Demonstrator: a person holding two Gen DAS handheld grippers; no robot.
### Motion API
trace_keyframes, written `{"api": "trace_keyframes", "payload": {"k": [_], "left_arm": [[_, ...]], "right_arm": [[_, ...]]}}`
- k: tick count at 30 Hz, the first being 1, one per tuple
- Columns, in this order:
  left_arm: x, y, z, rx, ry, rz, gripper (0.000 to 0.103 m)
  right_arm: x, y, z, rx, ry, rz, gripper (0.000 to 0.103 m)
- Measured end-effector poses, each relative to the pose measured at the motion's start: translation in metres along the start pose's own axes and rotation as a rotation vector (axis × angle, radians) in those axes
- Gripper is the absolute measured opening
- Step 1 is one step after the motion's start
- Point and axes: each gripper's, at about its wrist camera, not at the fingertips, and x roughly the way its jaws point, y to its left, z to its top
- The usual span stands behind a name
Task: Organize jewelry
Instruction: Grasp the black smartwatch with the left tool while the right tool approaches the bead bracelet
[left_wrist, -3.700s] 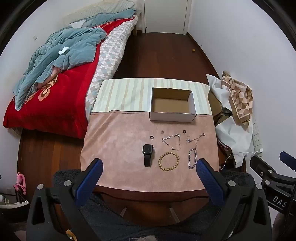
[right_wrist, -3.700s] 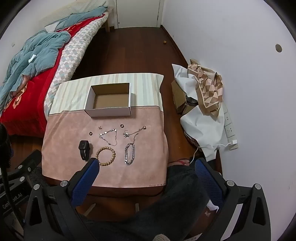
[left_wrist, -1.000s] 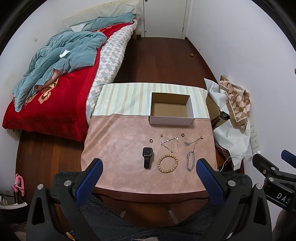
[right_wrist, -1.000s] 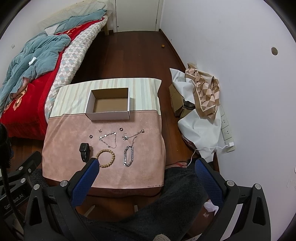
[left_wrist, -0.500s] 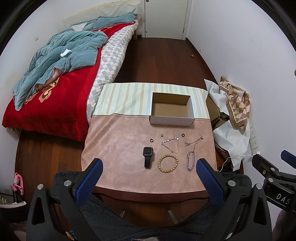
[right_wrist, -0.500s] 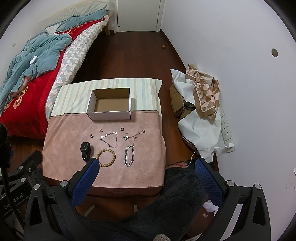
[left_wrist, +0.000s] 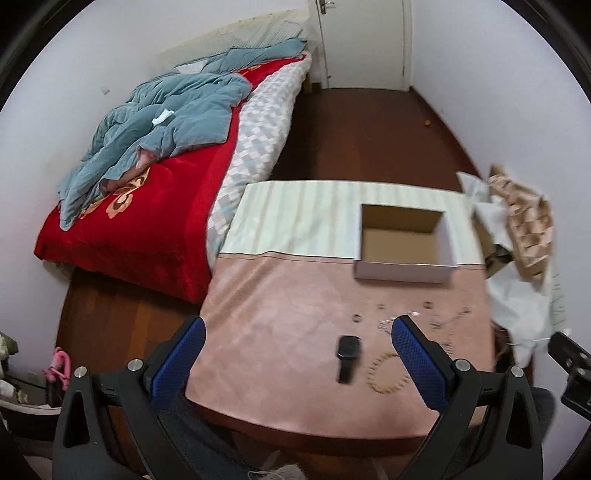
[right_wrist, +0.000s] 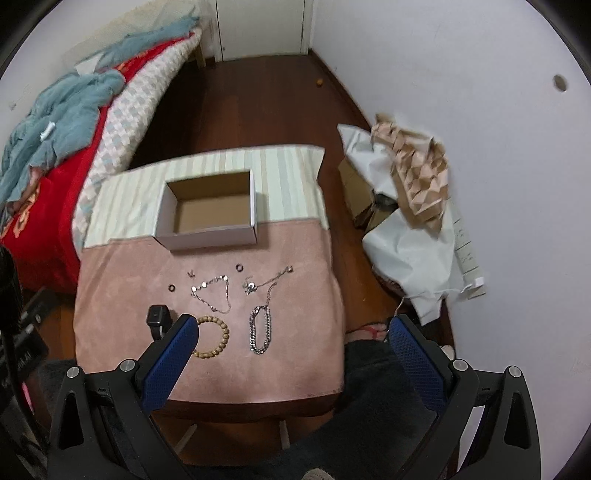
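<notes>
While both grippers gape, jewelry (right_wrist: 221, 295) lies unboxed.

The desk (right_wrist: 122, 266) was covered by a pink cloth (right_wrist: 295, 369) near the front and a striped cloth (right_wrist: 288, 173) at the back. An open cardboard box (right_wrist: 210, 236) sat where the two met. On the pink cloth lay a black watch (right_wrist: 158, 316), a wooden bead bracelet (right_wrist: 216, 338), a silver chain bracelet (right_wrist: 261, 329), two thin chains (right_wrist: 212, 291) and two small rings (right_wrist: 239, 267).
</notes>
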Motion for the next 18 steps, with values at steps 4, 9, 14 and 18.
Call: {"api": "trace_keyframes", "payload": {"k": [4, 9, 14, 18], "left_arm": [[0.054, -0.005, -0.008, 0.043, 0.076, 0.066, 0.103], [0.112, -0.016, -0.033, 0.088, 0.197, 0.053, 0.103], [0.148, -0.034, -0.06, 0.127, 0.293, 0.013, 0.102], [0.166, -0.048, -0.072, 0.148, 0.327, -0.028, 0.102]], "right_arm": [[0.055, 0.011, -0.002, -0.006, 0.079, 0.004, 0.103], [0.125, 0.019, -0.018, 0.016, 0.184, 0.017, 0.102], [0.166, 0.024, -0.036, 0.039, 0.243, 0.033, 0.089], [0.185, 0.025, -0.047, 0.048, 0.273, 0.036, 0.085]]}}
